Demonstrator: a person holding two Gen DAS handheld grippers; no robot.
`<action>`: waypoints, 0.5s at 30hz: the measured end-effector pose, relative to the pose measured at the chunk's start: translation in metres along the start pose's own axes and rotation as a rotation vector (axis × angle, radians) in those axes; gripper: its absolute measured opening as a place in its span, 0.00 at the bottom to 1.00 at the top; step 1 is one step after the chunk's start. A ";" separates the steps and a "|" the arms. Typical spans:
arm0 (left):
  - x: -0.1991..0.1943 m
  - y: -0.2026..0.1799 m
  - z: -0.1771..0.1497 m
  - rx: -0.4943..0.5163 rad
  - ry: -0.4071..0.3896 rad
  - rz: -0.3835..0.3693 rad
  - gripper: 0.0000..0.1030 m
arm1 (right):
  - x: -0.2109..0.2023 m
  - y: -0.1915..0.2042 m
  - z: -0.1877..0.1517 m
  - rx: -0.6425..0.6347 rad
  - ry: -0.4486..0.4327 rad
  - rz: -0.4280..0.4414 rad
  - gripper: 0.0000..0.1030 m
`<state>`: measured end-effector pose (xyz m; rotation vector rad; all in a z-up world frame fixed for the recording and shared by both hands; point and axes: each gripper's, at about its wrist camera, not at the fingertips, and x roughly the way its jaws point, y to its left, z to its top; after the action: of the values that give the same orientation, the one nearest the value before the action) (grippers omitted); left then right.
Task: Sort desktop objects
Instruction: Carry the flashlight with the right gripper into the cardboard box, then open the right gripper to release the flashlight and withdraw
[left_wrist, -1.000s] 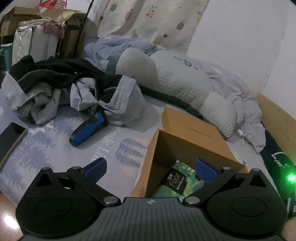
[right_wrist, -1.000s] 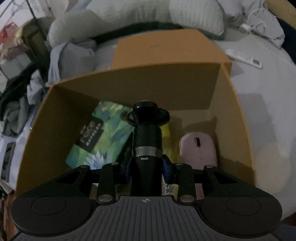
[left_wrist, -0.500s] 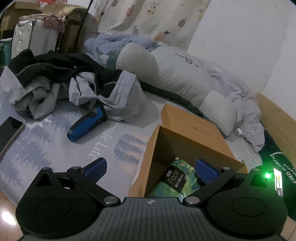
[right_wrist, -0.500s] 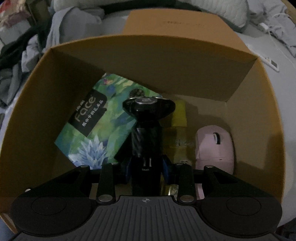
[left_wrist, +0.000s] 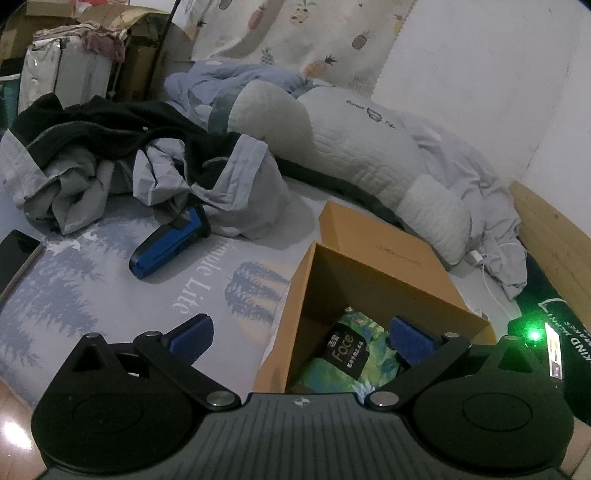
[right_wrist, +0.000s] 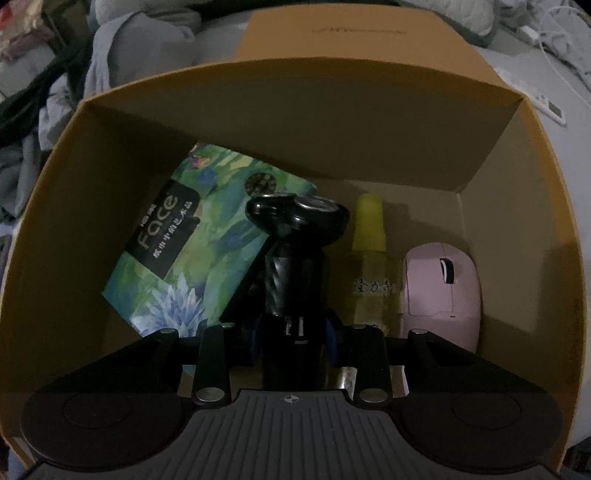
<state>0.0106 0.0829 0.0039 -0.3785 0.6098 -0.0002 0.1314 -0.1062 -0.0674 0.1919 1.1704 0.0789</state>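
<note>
Inside the orange cardboard box (right_wrist: 524, 206) on the bed, the right tool (right_wrist: 293, 332) holds a black rotary electric shaver (right_wrist: 291, 258) low over the box floor, its blue pads close against the handle and just beginning to ease apart. The shaver's three-headed top sits at mid-frame, between a green floral pack of facial tissues (right_wrist: 192, 243) to its left and a yellow-capped spray bottle (right_wrist: 369, 258) to its right; a pink computer mouse (right_wrist: 443, 291) lies further right against the wall. The step in hand appears to be the drop-off: the shaver is down among the sorted items and the grip is loosening. The next move likely calls for the pads to clear the handle fully, then a straight lift out without nudging the bottle or the mouse. In the other view the left tool (left_wrist: 299, 339) hovers released and empty over the box's near corner. A blue hair clipper (left_wrist: 170, 242) still waits on the printed bedsheet (left_wrist: 92, 280) at centre left, beside a heap of clothes (left_wrist: 129, 158), with a dark phone (left_wrist: 16, 254) at the left edge.
</note>
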 end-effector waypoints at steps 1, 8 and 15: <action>0.000 0.000 0.000 -0.002 0.001 0.002 1.00 | -0.002 0.000 -0.001 0.001 -0.003 0.002 0.38; 0.001 0.002 0.001 -0.015 0.001 0.000 1.00 | -0.021 -0.003 -0.003 -0.008 -0.054 -0.005 0.64; -0.001 -0.001 0.000 -0.003 -0.002 -0.007 1.00 | -0.038 -0.011 0.003 -0.017 -0.084 0.008 0.67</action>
<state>0.0099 0.0824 0.0046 -0.3832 0.6061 -0.0061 0.1188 -0.1237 -0.0342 0.1837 1.0851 0.0871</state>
